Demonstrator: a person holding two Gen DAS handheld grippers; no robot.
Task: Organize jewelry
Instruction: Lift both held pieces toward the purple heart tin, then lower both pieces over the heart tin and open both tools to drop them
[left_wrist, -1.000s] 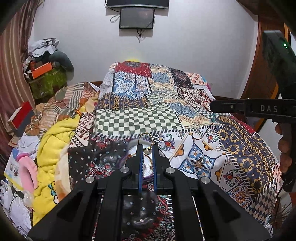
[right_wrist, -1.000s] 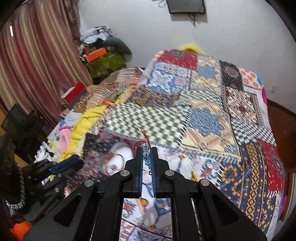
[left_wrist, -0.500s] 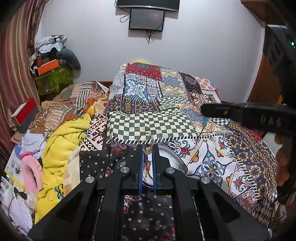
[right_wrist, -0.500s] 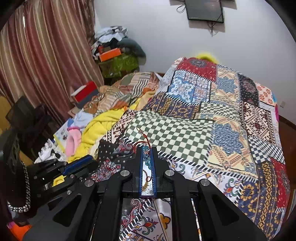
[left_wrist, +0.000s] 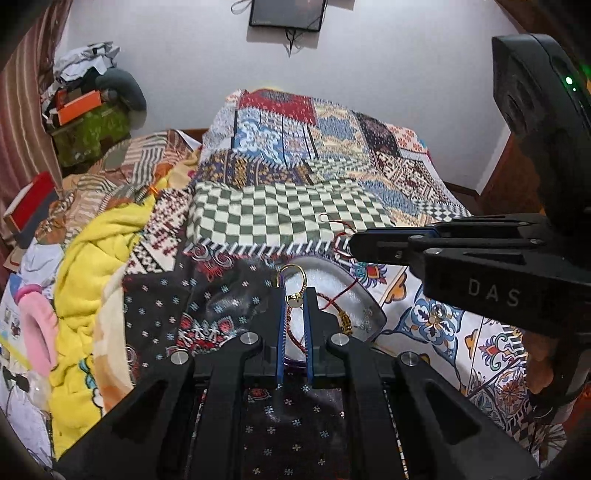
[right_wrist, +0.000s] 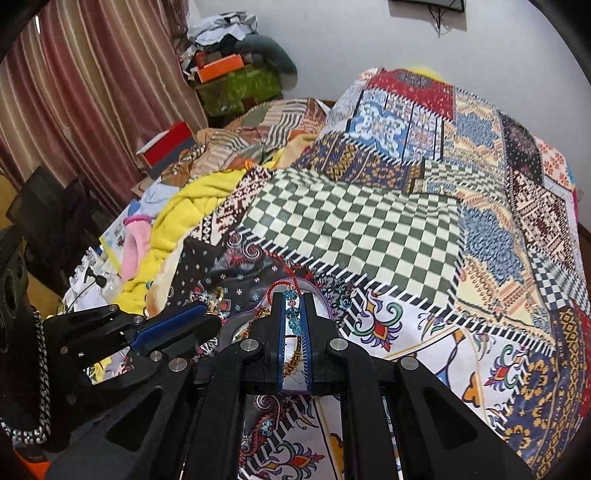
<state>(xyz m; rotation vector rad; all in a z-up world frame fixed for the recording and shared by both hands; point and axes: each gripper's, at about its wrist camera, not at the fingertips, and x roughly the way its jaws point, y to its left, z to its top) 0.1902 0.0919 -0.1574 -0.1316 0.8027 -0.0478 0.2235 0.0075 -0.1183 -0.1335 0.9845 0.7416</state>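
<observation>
Two grippers work over a clear tray (left_wrist: 364, 306) with a white lining that lies on the patchwork bedspread (left_wrist: 280, 218) just below the middle of both frames. The left gripper (left_wrist: 294, 300) has its jaws nearly closed, pinching a gold ring (left_wrist: 291, 284) by its setting, so the band stands up above the fingertips at the centre of the left view. The right gripper (right_wrist: 293, 314) is likewise almost shut, clamped on a red cord bracelet (right_wrist: 291, 312) with blue beads; its loop pokes out past the tips, and in the left view the cord trails down into the tray beside a gold bead piece (left_wrist: 345, 321). Each piece is probably gripped at its thickest part because thin cord or a bare band would slip between flat pads. Both tools point forward and slightly down at the tray, held low over the bed; the right one enters the left view from the right edge, level and side-on, with part of a hand (left_wrist: 539, 362) visible beneath it
</observation>
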